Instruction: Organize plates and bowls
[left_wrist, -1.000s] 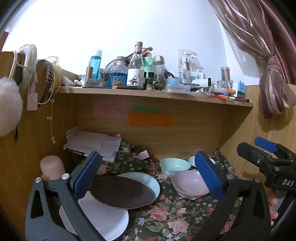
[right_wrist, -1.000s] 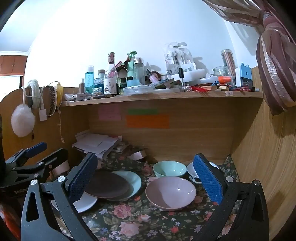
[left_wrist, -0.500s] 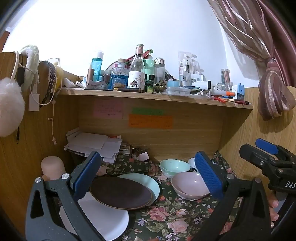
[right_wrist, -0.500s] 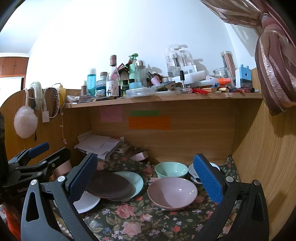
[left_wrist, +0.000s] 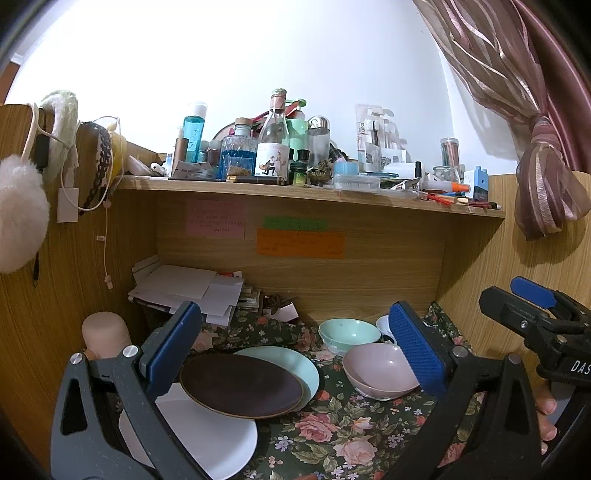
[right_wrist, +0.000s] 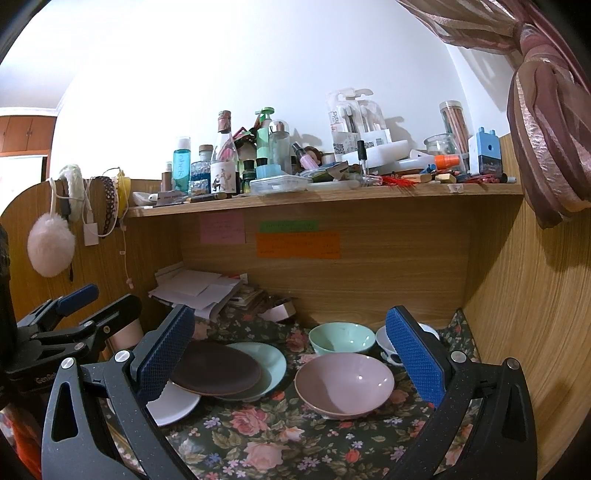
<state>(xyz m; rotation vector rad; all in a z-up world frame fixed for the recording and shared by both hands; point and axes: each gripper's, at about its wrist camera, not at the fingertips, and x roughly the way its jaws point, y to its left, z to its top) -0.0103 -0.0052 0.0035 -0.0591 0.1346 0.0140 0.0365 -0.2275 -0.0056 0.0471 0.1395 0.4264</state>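
On the floral cloth a dark brown plate (left_wrist: 240, 387) overlaps a pale green plate (left_wrist: 295, 365) and a white plate (left_wrist: 207, 439). A pink bowl (left_wrist: 376, 373) sits to the right, with a mint bowl (left_wrist: 347, 332) and a small white bowl (left_wrist: 384, 326) behind it. The same dishes show in the right wrist view: brown plate (right_wrist: 218, 373), pink bowl (right_wrist: 343, 384), mint bowl (right_wrist: 340, 339). My left gripper (left_wrist: 295, 354) is open and empty above the plates. My right gripper (right_wrist: 291, 358) is open and empty, in front of the pink bowl.
A wooden desk nook with a cluttered shelf (left_wrist: 295, 188) of bottles above. Stacked papers (left_wrist: 184, 288) lie at the back left, beside a beige cup (left_wrist: 105, 330). Wooden side walls (right_wrist: 535, 295) close in left and right. A tied curtain (right_wrist: 546, 147) hangs at the right.
Both views shifted slightly; the dishes have not moved and both grippers stay open.
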